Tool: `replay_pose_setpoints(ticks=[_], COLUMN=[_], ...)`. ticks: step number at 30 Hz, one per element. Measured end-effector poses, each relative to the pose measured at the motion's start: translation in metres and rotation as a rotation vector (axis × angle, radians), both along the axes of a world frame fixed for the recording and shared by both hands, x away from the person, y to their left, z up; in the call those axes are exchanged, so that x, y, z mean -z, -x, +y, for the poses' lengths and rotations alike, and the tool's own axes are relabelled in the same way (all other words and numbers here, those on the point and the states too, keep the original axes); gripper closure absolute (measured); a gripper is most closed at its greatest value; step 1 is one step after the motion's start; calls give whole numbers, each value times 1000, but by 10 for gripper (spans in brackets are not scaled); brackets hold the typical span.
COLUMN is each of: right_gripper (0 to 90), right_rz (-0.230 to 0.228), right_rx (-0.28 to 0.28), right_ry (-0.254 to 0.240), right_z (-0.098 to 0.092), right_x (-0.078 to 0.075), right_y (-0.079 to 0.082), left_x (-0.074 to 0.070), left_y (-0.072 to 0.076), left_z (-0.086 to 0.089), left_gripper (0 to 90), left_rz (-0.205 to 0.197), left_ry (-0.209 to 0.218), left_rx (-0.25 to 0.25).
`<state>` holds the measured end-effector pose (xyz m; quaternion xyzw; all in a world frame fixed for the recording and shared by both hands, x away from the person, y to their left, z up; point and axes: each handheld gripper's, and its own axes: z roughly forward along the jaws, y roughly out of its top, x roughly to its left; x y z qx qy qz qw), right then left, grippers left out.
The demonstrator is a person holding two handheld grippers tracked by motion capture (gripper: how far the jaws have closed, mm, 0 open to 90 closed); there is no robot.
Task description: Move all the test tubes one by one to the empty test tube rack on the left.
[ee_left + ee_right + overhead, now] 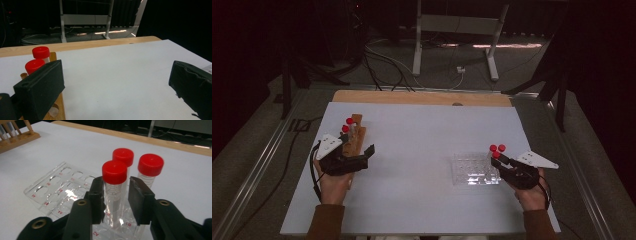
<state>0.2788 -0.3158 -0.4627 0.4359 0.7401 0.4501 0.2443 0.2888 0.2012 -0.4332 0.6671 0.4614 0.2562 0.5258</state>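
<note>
A clear plastic tube rack [472, 170] lies at the right of the white table and holds three red-capped tubes at its right end. My right gripper [502, 159] is shut on the nearest tube [114, 172], with its pads against the clear body just under the cap. The other two tubes [123, 156] [150, 164] stand upright right behind it. On the left, a wooden rack [354, 137] holds two red-capped tubes [40, 52] [34, 66]. My left gripper [115, 82] stands wide open beside that rack, with nothing between its jaws.
The white sheet [422, 150] covers most of a wooden tabletop, whose bare strip [422, 97] shows along the far edge. Beyond it stand a metal frame [452, 30] and cables on the floor. The clear rack's left wells [57, 190] hold nothing.
</note>
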Motion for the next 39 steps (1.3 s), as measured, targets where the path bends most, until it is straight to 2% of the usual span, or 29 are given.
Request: replay_pose_setpoints(ticks=[8,15,39], right_gripper=[728,737,739], right_rz=[0,-12,-105], right_rx=[-9,-16,-27], right_ry=[7,8,-14], right_z=[3,3,3], right_x=[3,0,-40], right_y=[-3,-2,8], left_x=[0,-1,-3], left_y=[0,1,1], left_z=[-2,-3,-15], left_gripper=[8,8,9], left_rz=[3,-1,0], left_ry=[-2,5,3], left_rx=[10,17,60])
